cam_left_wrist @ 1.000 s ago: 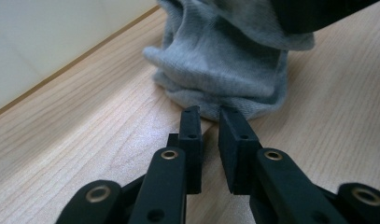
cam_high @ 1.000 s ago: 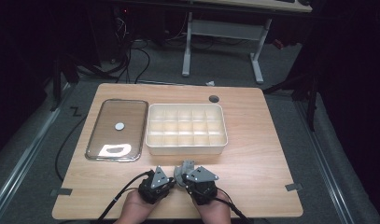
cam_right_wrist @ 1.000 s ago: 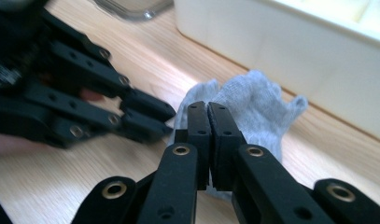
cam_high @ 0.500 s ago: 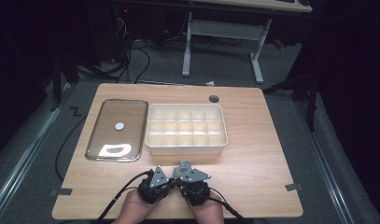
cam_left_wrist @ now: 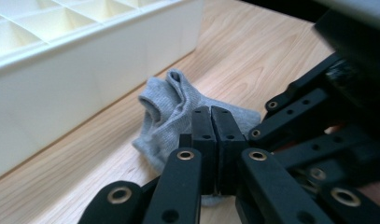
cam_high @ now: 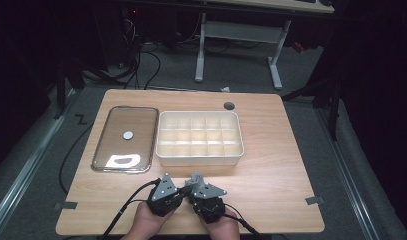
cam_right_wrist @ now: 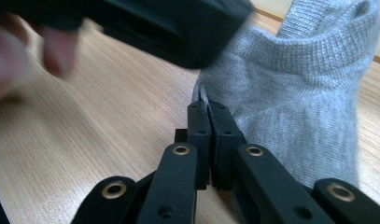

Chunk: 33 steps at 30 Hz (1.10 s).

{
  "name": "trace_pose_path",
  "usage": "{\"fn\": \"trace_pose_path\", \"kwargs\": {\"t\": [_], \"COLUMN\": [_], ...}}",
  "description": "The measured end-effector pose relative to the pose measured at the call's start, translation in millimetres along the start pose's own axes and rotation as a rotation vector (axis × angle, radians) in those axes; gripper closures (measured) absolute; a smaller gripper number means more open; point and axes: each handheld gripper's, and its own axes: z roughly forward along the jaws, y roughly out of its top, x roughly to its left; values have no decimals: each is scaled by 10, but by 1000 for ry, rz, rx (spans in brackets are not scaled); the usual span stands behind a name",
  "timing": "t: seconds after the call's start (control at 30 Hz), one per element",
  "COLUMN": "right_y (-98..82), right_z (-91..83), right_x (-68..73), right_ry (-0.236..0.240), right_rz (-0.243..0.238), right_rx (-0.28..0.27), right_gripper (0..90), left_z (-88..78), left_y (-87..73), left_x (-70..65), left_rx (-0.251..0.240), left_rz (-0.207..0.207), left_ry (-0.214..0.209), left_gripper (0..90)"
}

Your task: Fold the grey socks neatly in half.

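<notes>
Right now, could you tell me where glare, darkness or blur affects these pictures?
High view: white glare on the glass lid, and the room around the table is dark. Right gripper view: the hand and the black gripper body above are blurred, while the grey sock is sharp. Left gripper view: evenly lit.

Hidden in the high view beneath both grippers: the grey sock (cam_left_wrist: 178, 116). Cut off at the bottom edge there, both forearms. Blurred in the right gripper view: a hand (cam_right_wrist: 24, 51) and the left gripper's body (cam_right_wrist: 169, 28). Unclear whether either closed jaw pair pinches fabric.
</notes>
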Motion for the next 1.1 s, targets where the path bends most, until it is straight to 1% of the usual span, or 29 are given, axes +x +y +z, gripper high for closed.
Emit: {"fn": "trace_pose_path", "kwargs": {"t": [0.1, 0.17, 0.23, 0.37, 0.4, 0.43, 0.5, 0.53, 0.57, 0.6, 0.67, 0.7, 0.8, 0.83, 0.87, 0.93, 1.0, 1.03, 1.07, 1.1], "right_y": [-7, -11, -16, -2, 26, 43, 112, 156, 156, 237, 254, 240, 135, 91, 35, 5, -9, -9, -24, -27], "right_z": [-1, -2, -5, -27, -87, -122, -245, -305, -305, -372, -339, -289, -138, -95, -84, -100, -113, -113, -126, -130], "right_x": [-3, -2, -3, -16, -26, -23, -30, -47, -47, -114, -180, -217, -289, -300, -314, -320, -287, -287, -238, -220], "right_ry": [1, 2, 2, 2, 14, 11, -10, -28, -28, -64, -75, -78, -99, -110, -109, -93, -90, -90, -76, -73], "right_rz": [0, 4, 3, -8, -3, -9, -19, -22, -22, -26, -15, -16, -14, -17, -11, 13, 3, 3, -1, -3], "right_rx": [-5, -8, -10, 3, 7, -2, -45, -68, -68, -95, -81, -62, 15, 49, 36, 27, 29, 29, 32, 34], "right_gripper": [892, 891, 889, 882, 876, 874, 870, 869, 869, 868, 867, 867, 869, 879, 884, 890, 892, 892, 893, 892], "left_z": [133, 188, 221, 239, 243, 247, 250, 252, 252, 256, 257, 257, 253, 253, 249, 237, 208, 208, 162, 136], "left_y": [-48, -78, -99, -102, -101, -100, -99, -99, -99, -97, -95, -95, -98, -98, -101, -108, -123, -123, -148, -161], "left_x": [85, 134, 156, 153, 154, 156, 157, 158, 158, 156, 153, 153, 150, 150, 141, 137, 142, 142, 154, 161], "left_rx": [58, 91, 103, 106, 110, 112, 112, 114, 114, 114, 117, 117, 120, 120, 121, 123, 127, 127, 128, 129], "left_rz": [-17, -26, -32, -27, -26, -30, -30, -28, -28, -21, -15, -14, -6, -6, 11, 28, 43, 43, 41, 38], "left_ry": [19, 25, 21, 22, 23, 21, 19, 20, 20, 20, 21, 21, 20, 20, 25, 26, 22, 22, 8, 6], "left_gripper": [900, 900, 900, 900, 900, 900, 900, 900, 900, 900, 900, 900, 900, 900, 900, 900, 900, 900, 900, 900]}}
